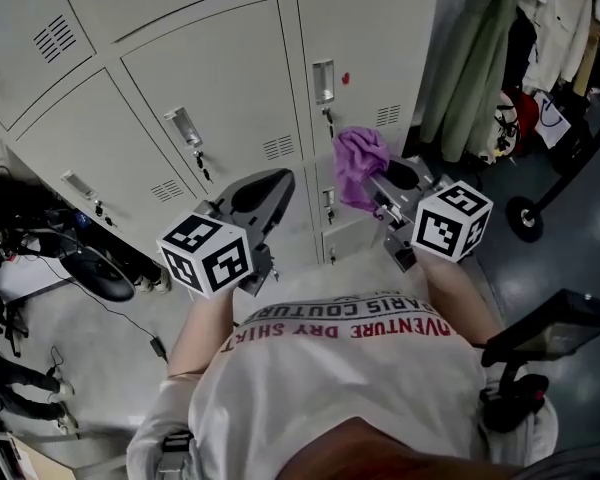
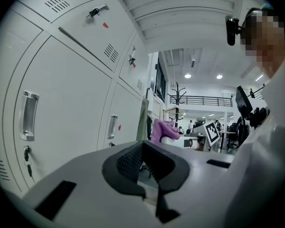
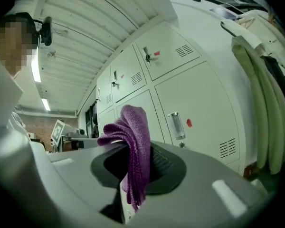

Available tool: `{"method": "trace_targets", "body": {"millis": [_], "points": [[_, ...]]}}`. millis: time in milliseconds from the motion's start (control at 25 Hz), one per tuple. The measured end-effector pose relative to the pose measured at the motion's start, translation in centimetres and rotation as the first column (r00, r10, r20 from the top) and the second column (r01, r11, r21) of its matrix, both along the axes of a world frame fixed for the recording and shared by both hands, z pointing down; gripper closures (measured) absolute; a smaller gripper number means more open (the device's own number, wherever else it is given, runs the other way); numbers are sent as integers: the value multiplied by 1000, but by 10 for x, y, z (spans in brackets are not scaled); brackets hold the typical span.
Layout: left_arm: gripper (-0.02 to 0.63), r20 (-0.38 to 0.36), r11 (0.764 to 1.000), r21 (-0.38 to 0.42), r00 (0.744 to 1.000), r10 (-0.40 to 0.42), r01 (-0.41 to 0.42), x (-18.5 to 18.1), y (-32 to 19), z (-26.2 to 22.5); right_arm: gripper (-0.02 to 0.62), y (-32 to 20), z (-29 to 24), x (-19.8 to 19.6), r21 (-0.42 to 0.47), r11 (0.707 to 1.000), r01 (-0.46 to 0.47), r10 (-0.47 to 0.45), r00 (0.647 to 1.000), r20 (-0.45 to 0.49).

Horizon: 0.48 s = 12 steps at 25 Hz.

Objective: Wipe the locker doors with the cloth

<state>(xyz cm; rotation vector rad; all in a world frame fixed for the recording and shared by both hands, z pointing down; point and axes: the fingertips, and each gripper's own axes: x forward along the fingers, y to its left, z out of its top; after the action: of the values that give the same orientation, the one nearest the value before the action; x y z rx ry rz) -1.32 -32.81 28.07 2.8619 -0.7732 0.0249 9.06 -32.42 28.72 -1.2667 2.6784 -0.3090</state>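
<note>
A person in a white T-shirt (image 1: 350,368) stands facing a bank of pale grey locker doors (image 1: 230,78), with a gripper in each hand. The right gripper (image 1: 382,186) has its jaws clamped on a purple knitted cloth (image 1: 360,163), which bunches above the jaws and hangs down between them. The cloth is close in front of a lower locker door, though contact is unclear. The left gripper (image 1: 265,190) hovers beside it with its jaws closed together on nothing. Coats (image 1: 480,48) hang to the right.

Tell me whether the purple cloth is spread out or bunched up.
Bunched up: the cloth hangs in folds, clamped in the right gripper.
</note>
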Motion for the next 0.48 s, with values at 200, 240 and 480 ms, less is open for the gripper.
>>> {"method": "trace_targets", "body": {"millis": [200,240,480], "points": [[606,0,1000,-9,1000,-21,21,10,-22,2,538,-29,-2,5,3,1000,31,-31,999,-8],[606,1,1000,-10,1000,-24,24,11,-26,3,538,-35,-6,8,15,999,28,-28,1000,-10],[606,-2,998,-24,999,-50,50,14,-48,7,538,-75,-54,11,133,991,20,-13,998,-56]]}}
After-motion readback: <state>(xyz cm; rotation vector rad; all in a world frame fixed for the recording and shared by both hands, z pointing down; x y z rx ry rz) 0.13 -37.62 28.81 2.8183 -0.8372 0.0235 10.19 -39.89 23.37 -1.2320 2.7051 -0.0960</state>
